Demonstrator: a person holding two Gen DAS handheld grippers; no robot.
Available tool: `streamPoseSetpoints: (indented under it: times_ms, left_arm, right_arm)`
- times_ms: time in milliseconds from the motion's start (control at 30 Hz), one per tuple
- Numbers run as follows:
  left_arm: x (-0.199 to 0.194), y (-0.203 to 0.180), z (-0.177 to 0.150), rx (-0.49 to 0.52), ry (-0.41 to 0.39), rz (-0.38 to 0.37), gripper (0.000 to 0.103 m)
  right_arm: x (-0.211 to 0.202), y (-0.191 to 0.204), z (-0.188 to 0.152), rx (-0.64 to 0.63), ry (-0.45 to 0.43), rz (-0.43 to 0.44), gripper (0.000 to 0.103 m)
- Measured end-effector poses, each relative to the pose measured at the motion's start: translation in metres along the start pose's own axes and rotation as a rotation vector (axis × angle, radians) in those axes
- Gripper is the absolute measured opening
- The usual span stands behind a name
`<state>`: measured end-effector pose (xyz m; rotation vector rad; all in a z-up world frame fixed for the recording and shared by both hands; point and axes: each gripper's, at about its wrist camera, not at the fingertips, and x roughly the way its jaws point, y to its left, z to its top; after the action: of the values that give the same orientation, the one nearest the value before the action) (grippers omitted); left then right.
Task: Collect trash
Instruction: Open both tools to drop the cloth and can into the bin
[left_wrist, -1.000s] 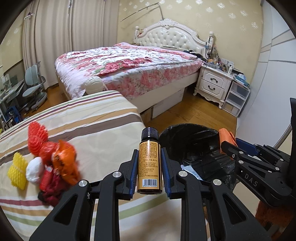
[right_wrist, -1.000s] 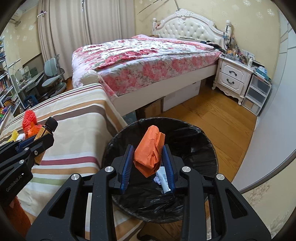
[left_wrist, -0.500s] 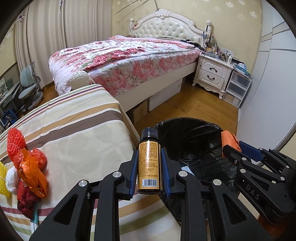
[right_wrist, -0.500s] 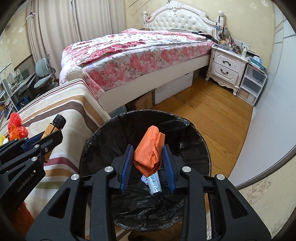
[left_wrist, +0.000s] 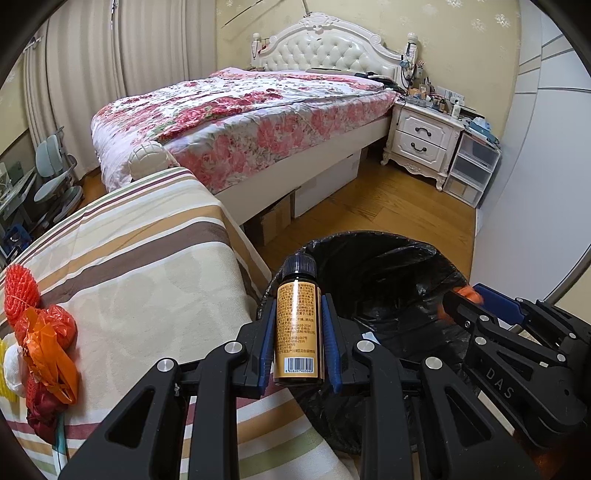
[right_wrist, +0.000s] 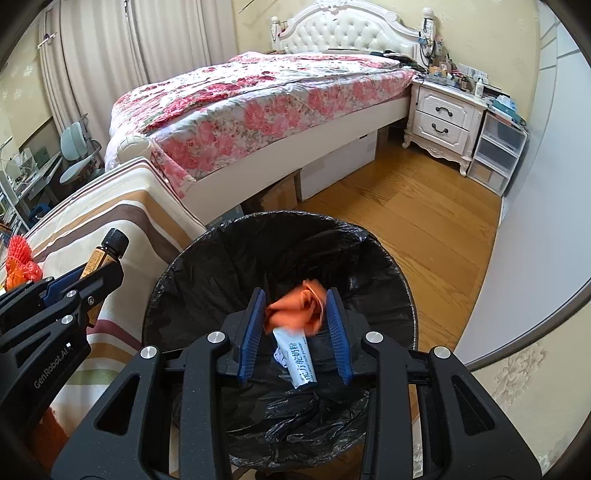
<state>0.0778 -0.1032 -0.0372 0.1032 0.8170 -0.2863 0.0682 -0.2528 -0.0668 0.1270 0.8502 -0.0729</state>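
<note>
You are at the drop step of the collecting, with both hands at the trash bin (right_wrist: 280, 216), which has a black liner and stands on the floor just beside the counter (left_wrist: 147, 277) covered with a striped cloth. Your left tongs (left_wrist: 299, 306) are closed firmly on the brown bottle (left_wrist: 298, 332). It stands upright between the blue pads, cap up, and hangs above the near rim of the bin, about where the counter edge meets it. Your right tongs (right_wrist: 295, 295) point down into the bin. The orange wrapper (right_wrist: 295, 308) is between their pads and looks blurred, so I cannot tell if the pads press on it or if it is loose. A white and blue sachet (right_wrist: 299, 360) lies already on the liner below. For the next move, I judge that you need to spread the right tongs fully so the wrapper falls free. Then bring the bottle a little more over the middle of the opening before you release it, because from this place it can hit the rim. After that, 1 heap of red and orange net trash (left_wrist: 40, 332) waits on the counter, well apart from the bin.
</note>
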Motion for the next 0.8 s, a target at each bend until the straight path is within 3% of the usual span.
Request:
streamPoseSetpoints:
  times_ms: [100, 200, 300, 467, 800]
  left_arm:
    - [0.000, -0.001, 0.001, 0.004, -0.002, 0.000, 0.036]
    - [-0.001, -0.001, 0.000, -0.004, -0.006, 0.000, 0.047]
    - [-0.004, 0.002, -0.001, -0.017, -0.008, 0.001, 0.058]
    - [-0.014, 0.006, -0.002, -0.024, -0.031, 0.015, 0.067]
    - [-0.040, 0.035, -0.009, -0.054, -0.053, 0.065, 0.070]
  right_arm:
    - [0.000, -0.003, 0.000, 0.012, -0.001, -0.013, 0.034]
    - [-0.002, -0.005, 0.000, 0.023, -0.012, -0.026, 0.045]
    - [-0.004, -0.006, 0.000, 0.031, -0.014, -0.032, 0.046]
    - [-0.010, -0.004, -0.001, 0.032, -0.026, -0.036, 0.053]
    - [-0.024, 0.016, -0.007, 0.019, -0.039, -0.011, 0.058]
